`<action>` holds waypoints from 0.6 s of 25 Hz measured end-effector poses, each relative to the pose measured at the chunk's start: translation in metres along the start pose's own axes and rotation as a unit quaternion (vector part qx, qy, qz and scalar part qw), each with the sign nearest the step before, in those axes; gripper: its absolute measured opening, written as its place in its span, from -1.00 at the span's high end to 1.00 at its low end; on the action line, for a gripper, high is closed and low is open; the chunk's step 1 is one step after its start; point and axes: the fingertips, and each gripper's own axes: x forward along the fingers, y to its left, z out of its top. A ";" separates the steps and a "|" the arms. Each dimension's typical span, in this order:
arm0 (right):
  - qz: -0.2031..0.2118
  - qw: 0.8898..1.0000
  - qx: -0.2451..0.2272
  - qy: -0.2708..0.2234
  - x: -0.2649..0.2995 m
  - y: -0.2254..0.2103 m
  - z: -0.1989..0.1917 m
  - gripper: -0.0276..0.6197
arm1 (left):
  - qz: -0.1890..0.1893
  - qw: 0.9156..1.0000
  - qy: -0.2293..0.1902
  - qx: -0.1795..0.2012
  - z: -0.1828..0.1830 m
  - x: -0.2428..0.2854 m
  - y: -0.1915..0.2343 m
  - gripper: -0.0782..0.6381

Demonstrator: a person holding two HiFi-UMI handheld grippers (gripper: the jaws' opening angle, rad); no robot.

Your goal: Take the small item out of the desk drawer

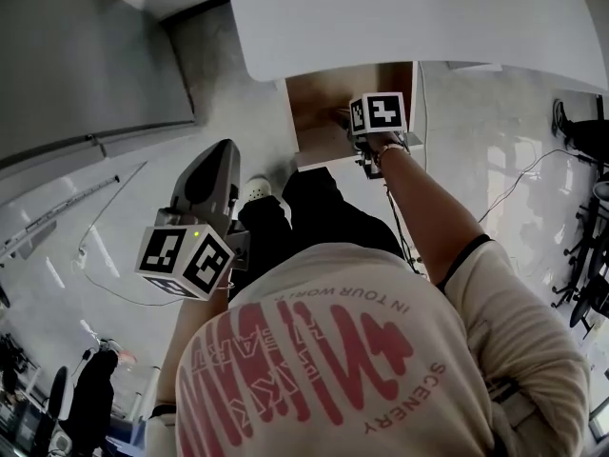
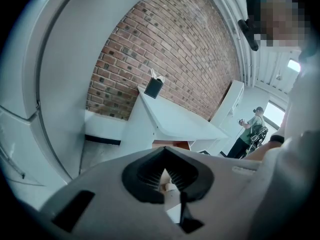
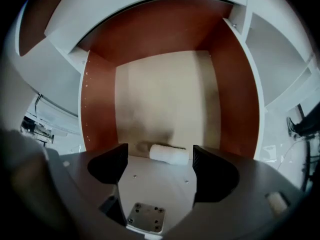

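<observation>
— One small white roll (image 3: 170,154) is the only thing I see in the drawer (image 3: 100,104). It lies on the pale floor, between the wide-open jaws of the right tool (image 3: 160,153), touching neither pad.
— So squeeze now?
— Not quite, I'd say. Go a little lower first so the pads reach past its middle, keep it centred, then close gently. It looks soft and round, so it may roll away or squash.
— And the left tool (image 2: 167,176)?
— Closed on nothing, held low at the person's side, well apart from the desk (image 1: 400,17). It isn't needed. Once the roll is gripped, lift it straight up, clear of the drawer's brown side walls.
</observation>
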 end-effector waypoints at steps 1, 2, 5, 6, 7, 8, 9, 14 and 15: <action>-0.002 1.000 -0.012 0.008 0.003 0.001 0.000 -0.37 | 0.000 1.000 -0.005 0.003 0.002 -0.002 0.002 0.77; -0.006 1.000 -0.026 0.016 0.005 0.002 -0.002 -0.37 | 0.000 1.000 -0.009 0.005 0.003 -0.004 0.005 0.77; -0.026 0.998 -0.052 0.034 0.014 -0.003 -0.004 -0.37 | 0.004 1.000 -0.019 0.009 0.005 -0.009 0.014 0.77; -0.030 0.998 -0.050 0.039 0.017 -0.004 -0.005 -0.37 | 0.005 1.000 -0.021 0.009 0.005 -0.011 0.016 0.77; -0.032 0.998 -0.044 0.044 0.020 -0.006 -0.006 -0.37 | 0.007 1.000 -0.022 0.009 0.004 -0.013 0.018 0.77; -0.033 0.998 -0.036 0.047 0.023 -0.007 -0.007 -0.37 | 0.008 1.000 -0.022 0.008 0.002 -0.014 0.020 0.77; -0.035 0.998 -0.029 0.049 0.025 -0.009 -0.008 -0.37 | 0.009 1.000 -0.022 0.007 -0.001 -0.015 0.022 0.77; -0.043 0.997 -0.031 0.061 0.035 -0.013 -0.010 -0.33 | 0.011 1.000 -0.016 0.008 -0.013 -0.019 0.025 0.77; -0.041 0.996 -0.033 0.066 0.036 -0.012 -0.010 -0.33 | 0.010 1.000 -0.015 0.010 -0.014 -0.020 0.025 0.77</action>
